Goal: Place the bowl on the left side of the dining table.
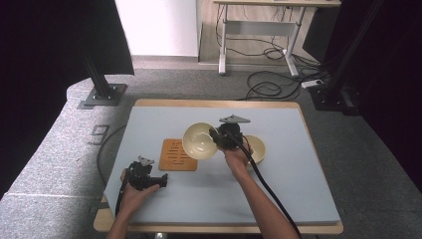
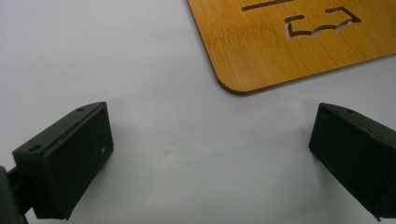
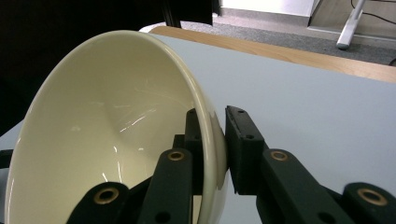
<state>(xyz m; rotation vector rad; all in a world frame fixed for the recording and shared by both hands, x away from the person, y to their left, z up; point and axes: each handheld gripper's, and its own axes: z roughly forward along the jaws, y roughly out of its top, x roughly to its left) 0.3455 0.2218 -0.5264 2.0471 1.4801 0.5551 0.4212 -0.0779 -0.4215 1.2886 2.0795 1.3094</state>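
The cream bowl (image 1: 199, 141) was clamped by its rim in the right gripper (image 1: 217, 138) and held tilted above the table (image 1: 149, 119), just right of the wooden board (image 1: 178, 155). A second bowl (image 1: 258, 148) sat right of it. The left gripper (image 1: 163, 181) was parked near-left, jaws wide apart and holding nothing.

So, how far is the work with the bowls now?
Done: the right gripper has its fingers shut on the rim of one cream bowl, tilted off the table. In hand: it hangs by the bamboo mat. Left: probably setting it down; the second bowl sits on the table, and the left gripper is open.
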